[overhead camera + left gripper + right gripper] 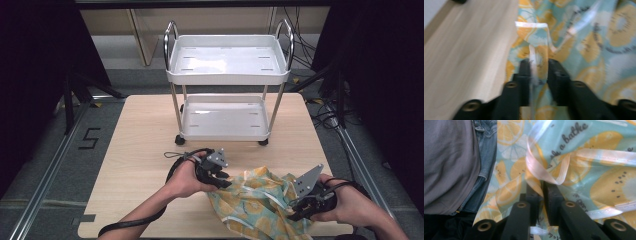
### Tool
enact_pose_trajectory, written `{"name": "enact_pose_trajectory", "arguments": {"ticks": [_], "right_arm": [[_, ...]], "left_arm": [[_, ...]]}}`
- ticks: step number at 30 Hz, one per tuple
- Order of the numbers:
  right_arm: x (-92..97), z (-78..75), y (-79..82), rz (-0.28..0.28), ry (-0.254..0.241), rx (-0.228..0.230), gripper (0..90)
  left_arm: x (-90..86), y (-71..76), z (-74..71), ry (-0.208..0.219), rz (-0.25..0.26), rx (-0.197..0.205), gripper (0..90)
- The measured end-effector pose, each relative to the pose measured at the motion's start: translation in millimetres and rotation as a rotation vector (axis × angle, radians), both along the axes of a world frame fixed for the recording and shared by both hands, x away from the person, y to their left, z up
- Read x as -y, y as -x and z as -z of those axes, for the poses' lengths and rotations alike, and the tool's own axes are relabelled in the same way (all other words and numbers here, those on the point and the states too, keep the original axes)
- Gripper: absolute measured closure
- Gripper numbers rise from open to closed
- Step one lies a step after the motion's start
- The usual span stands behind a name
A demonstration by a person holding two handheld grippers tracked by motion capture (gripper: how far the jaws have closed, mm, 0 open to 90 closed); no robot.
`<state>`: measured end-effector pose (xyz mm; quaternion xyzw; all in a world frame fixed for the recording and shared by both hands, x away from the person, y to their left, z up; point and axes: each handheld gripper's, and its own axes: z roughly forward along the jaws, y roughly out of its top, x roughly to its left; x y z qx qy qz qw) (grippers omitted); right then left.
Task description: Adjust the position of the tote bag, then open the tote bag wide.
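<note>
Cloth: a crumpled piece of cloth, pale blue-green with yellow lemon slices and a shiny white trim, is seen at the near edge of the table, between the two hands; part of it hangs over the near edge.
Left gripper: the left gripper is held in the left hand at the cloth's left edge. In the left gripper view a fold of cloth and trim is pinched between the jaws, which are drawn close around it.
Right gripper: the right gripper is held in the right hand at the cloth's right side, near the table's near edge. In the right gripper view the jaws are pressed nearly together on a bunched fold of cloth and white trim.
Table: a light wooden table is seen, with the cloth on its near part.
Cart: a white two-shelf cart with metal handles stands on the far half of the table, well apart from the cloth; both shelves are bare.
Person: a grey top and blue jeans are seen at the left of the right gripper view, behind the cloth.
</note>
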<state>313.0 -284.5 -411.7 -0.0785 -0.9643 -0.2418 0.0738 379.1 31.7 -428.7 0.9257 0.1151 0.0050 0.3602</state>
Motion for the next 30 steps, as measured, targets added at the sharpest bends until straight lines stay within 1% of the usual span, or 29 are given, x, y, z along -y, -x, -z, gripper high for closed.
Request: {"name": "enact_pose_trajectory", "arguments": {"ticks": [1,2,3,4,5,6,7,8,9,10,11,12,13,14,15,17,18,20,22,23,24,26,27,28,30], "right_arm": [[0.4,-0.8,3.1,0.050,0.004,-0.024,80.4],[2.0,-0.4,0.4,0.029,-0.004,-0.003,77.2],[2.0,-0.4,0.4,0.029,-0.004,-0.003,77.2],[7.3,-5.9,-1.8,0.079,-0.021,-0.013,64.1],[9.0,-7.1,-3.5,0.088,-0.046,-0.006,61.4],[12.3,-10.1,-2.2,0.149,-0.068,0.032,58.1],[16.7,-13.5,-4.5,0.154,-0.072,0.070,53.8],[19.3,-15.8,-6.3,0.166,-0.112,0.076,50.0],[23.6,-20.4,-5.3,0.208,-0.108,0.081,49.2],[27.5,-23.4,-8.1,0.201,-0.130,0.099,47.2],[30.2,-26.7,-6.7,0.235,-0.147,0.088,44.3],[33.1,-30.1,-7.1,0.237,-0.164,0.096,41.3],[33.1,-30.1,-7.1,0.237,-0.164,0.096,41.3],[39.3,-37.4,-7.9,0.238,-0.192,0.117,40.5],[41.6,-40.5,-7.5,0.243,-0.212,0.117,40.1],[44.7,-44.7,-7.0,0.253,-0.229,0.133,37.1],[45.8,-46.3,-6.0,0.260,-0.230,0.138,37.1],[47.0,-47.7,-4.4,0.269,-0.231,0.142,37.2],[47.0,-47.1,-4.3,0.256,-0.235,0.153,37.8],[47.0,-47.1,-4.3,0.256,-0.235,0.153,37.8],[46.1,-46.1,-2.8,0.247,-0.221,0.156,38.3],[44.6,-45.2,-1.7,0.243,-0.216,0.149,38.7],[43.4,-45.2,-1.3,0.244,-0.216,0.141,39.1],[42.5,-44.8,-1.5,0.233,-0.212,0.144,39.5],[39.8,-44.1,-1.5,0.225,-0.210,0.138,39.5]], "left_arm": [[-0.8,3.7,-0.9,-0.006,-0.001,-0.009,78.1],[-0.8,3.7,-0.9,-0.006,-0.001,-0.009,82.4],[-2.0,7.3,-2.8,0.003,-0.007,-0.011,82.4],[-4.4,10.6,-7.1,0.016,-0.007,-0.005,87.6],[-4.4,10.6,-7.1,0.016,-0.007,-0.005,88.5],[-7.6,13.8,-12.5,0.046,-0.025,0.005,89.0],[-9.1,15.2,-14.6,0.062,-0.037,0.004,89.1],[-10.5,15.7,-16.4,0.074,-0.041,0.015,89.3],[-11.8,16.1,-17.4,0.079,-0.044,0.018,89.3],[-11.8,16.1,-17.4,0.079,-0.044,0.018,89.4],[-12.1,17.3,-17.2,0.094,-0.054,0.013,89.4],[-12.4,19.1,-16.4,0.101,-0.053,0.011,89.4],[-12.4,19.1,-16.4,0.101,-0.053,0.011,89.4],[-12.6,21.5,-15.2,0.117,-0.059,0.009,89.4],[-12.8,22.4,-14.5,0.122,-0.062,0.010,89.4],[-13.1,22.8,-13.9,0.123,-0.061,0.010,89.4],[-13.1,23.7,-12.4,0.129,-0.069,0.003,89.4],[-13.2,22.6,-11.8,0.130,-0.065,0.007,89.5],[-12.9,23.9,-12.1,0.140,-0.087,-0.006,89.5],[-12.9,23.9,-12.1,0.140,-0.087,-0.006,89.4],[-12.9,24.1,-14.1,0.149,-0.082,0.003,89.5],[-12.8,23.8,-15.7,0.156,-0.076,0.006,89.5],[-12.6,24.1,-15.8,0.163,-0.084,0.003,89.5],[-12.5,24.8,-15.8,0.167,-0.101,-0.006,89.5],[-13.5,23.2,-16.6,0.165,-0.100,0.000,89.5]]}}
